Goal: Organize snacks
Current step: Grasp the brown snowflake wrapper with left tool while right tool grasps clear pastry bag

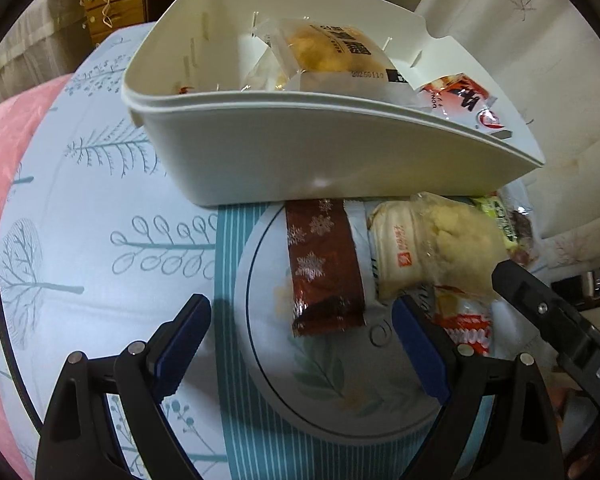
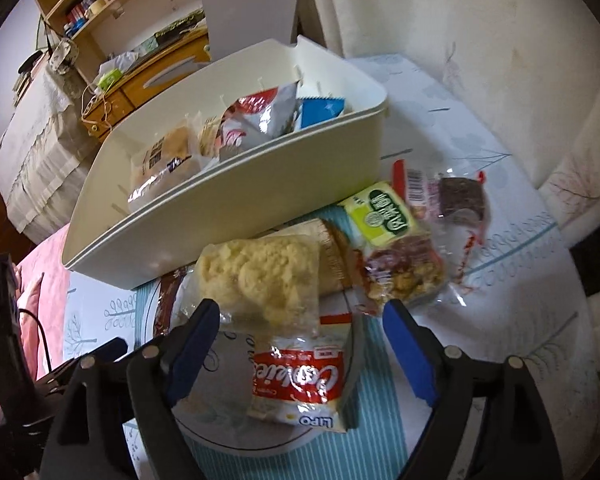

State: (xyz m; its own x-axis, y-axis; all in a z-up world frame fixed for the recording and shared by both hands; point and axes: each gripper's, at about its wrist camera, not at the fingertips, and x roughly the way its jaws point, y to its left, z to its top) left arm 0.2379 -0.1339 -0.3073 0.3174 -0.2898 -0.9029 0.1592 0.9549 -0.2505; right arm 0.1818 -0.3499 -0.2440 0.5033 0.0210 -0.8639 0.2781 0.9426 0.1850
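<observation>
Both sets of jaws stand spread and empty: the left gripper [image 1: 302,346] straddles the brown snowflake-printed foil wrapper [image 1: 325,266], the right gripper [image 2: 302,350] the clear packet of crumbly yellow cake [image 2: 260,276], probably lined up for pickup. These loose snacks lie heaped on the round white plate [image 1: 320,396] just beside the half-filled cream plastic bin [image 1: 300,160], a short carry away.
</observation>
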